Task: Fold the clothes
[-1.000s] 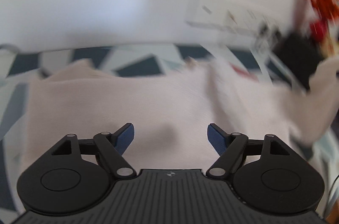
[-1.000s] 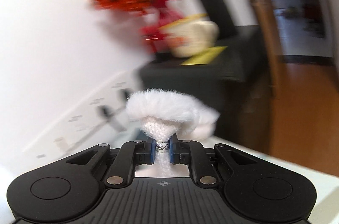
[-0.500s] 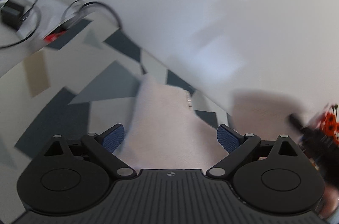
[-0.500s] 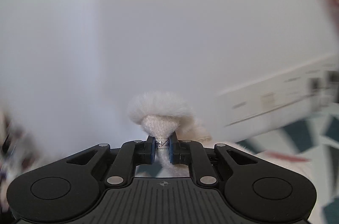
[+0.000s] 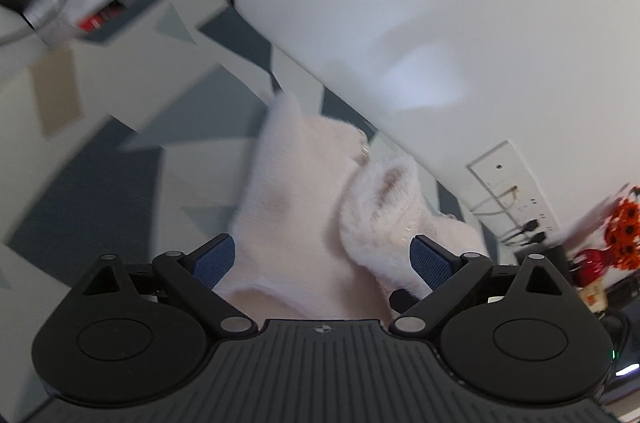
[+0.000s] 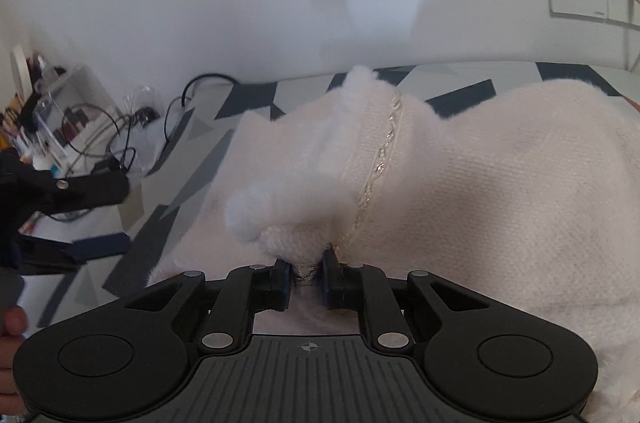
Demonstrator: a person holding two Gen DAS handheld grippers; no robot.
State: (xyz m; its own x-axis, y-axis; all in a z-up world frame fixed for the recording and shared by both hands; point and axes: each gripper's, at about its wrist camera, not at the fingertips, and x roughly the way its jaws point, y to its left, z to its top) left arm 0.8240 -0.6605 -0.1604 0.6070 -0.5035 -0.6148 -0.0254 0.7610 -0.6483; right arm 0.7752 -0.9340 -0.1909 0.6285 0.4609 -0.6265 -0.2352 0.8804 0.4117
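Step in hand, by my judgement: a sleeve fold. The right gripper (image 6: 305,277) is pinched tight on the fluffy cuff end of one pale pink knitted sweater (image 6: 500,191) and holds that cuff above the sweater's body. The sweater lies spread on the table with the grey, white and navy geometric cloth (image 6: 280,95), reaching close to the table's far edge against the white wall.

The left gripper (image 5: 322,259) stands spread wide, its jaws having just opened; only sweater fabric lies under the gap, and its blue pads grip nothing.

Next move, as judged: lower the cuff flat across the body, release, then have the left claw take an outer edge.

Count: one sweater, one silver chain trim (image 6: 380,159) along its cuff, two grippers. At the table's left end lies a tangle of black cables (image 6: 120,135); number unclear.
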